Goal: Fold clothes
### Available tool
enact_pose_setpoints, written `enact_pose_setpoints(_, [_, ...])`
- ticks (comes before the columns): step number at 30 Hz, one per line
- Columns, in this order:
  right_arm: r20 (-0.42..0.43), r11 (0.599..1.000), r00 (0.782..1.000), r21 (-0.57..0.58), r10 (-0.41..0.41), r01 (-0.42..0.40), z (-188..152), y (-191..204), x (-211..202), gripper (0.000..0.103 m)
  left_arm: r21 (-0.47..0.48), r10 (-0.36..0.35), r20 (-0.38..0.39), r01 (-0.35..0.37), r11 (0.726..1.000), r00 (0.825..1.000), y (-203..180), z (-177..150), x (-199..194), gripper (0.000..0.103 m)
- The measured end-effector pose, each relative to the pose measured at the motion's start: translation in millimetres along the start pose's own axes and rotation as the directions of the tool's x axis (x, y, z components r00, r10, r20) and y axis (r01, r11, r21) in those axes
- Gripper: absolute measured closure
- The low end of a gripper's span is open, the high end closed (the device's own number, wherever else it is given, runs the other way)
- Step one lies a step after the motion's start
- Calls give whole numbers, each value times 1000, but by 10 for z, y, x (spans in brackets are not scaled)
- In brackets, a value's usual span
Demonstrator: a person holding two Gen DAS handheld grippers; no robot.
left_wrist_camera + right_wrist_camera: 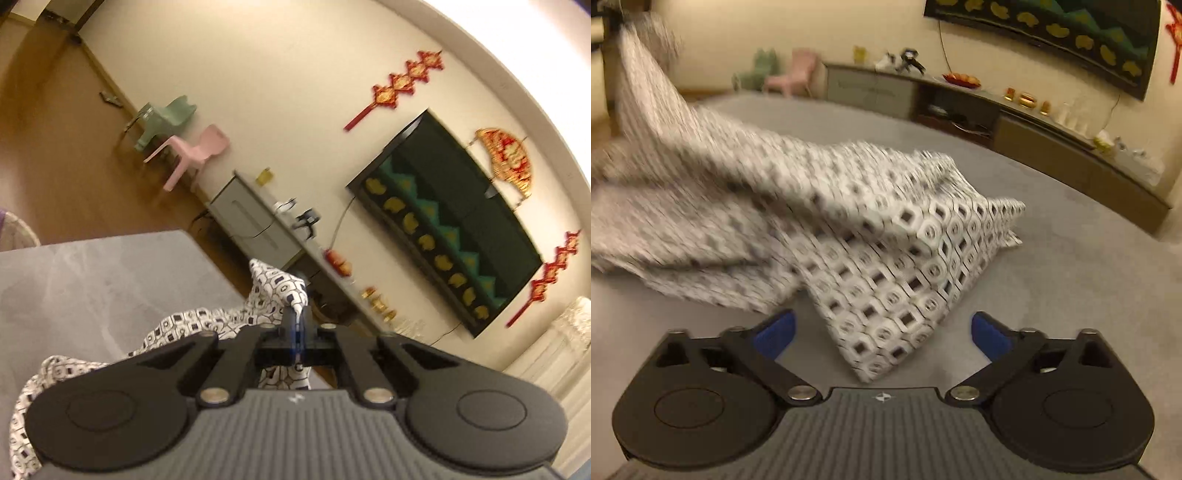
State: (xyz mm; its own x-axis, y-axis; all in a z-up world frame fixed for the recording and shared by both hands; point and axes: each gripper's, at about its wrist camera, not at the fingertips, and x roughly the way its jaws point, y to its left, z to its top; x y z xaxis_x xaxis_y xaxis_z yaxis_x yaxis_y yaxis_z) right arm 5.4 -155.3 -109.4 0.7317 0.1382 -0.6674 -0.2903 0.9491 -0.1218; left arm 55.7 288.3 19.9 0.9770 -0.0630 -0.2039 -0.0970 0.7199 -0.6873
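The left gripper (295,317) was pinching a bunched edge of the thin white cloth garment with a dark geometric print (871,236), lifting it off the grey tabletop (1071,280). The right gripper (882,332) stood spread, a hanging corner between its blue pads (991,334) but untouched. Light, limp and sure to sag, it seemed best taken at that corner near the table's near edge.

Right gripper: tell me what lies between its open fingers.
In the right wrist view, a corner of the patterned garment lies on the grey tabletop between the fingers of the right gripper, unpinched.
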Motion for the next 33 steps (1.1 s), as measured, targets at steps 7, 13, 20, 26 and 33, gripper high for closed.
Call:
enact_pose_setpoints(7, [326, 959, 934, 280, -148, 54, 540, -754, -1064, 100, 9, -110, 157, 110, 994, 981, -264, 121, -176, 102])
enact_pose_setpoints(13, [521, 961, 809, 187, -272, 203, 1347, -1027, -1864, 100, 88, -75, 171, 61, 994, 982, -702, 362, 350, 102])
enact_pose_setpoints(20, [310, 935, 885, 50, -348, 351, 2386, -1306, -122, 86, 87, 242, 61, -247, 965, 968, -396, 160, 1361, 102])
enact_pose_setpoints(26, [108, 900, 925, 297, -364, 319, 2061, -1740, 768, 28, 51, 434, -187, -432, 900, 881, 450, -86, 1980, 92])
enact_pose_setpoints(33, [90, 954, 977, 247, -196, 168, 908, -1590, 625, 13, 119, 419, -176, -403, 908, 891, 327, -74, 1827, 73])
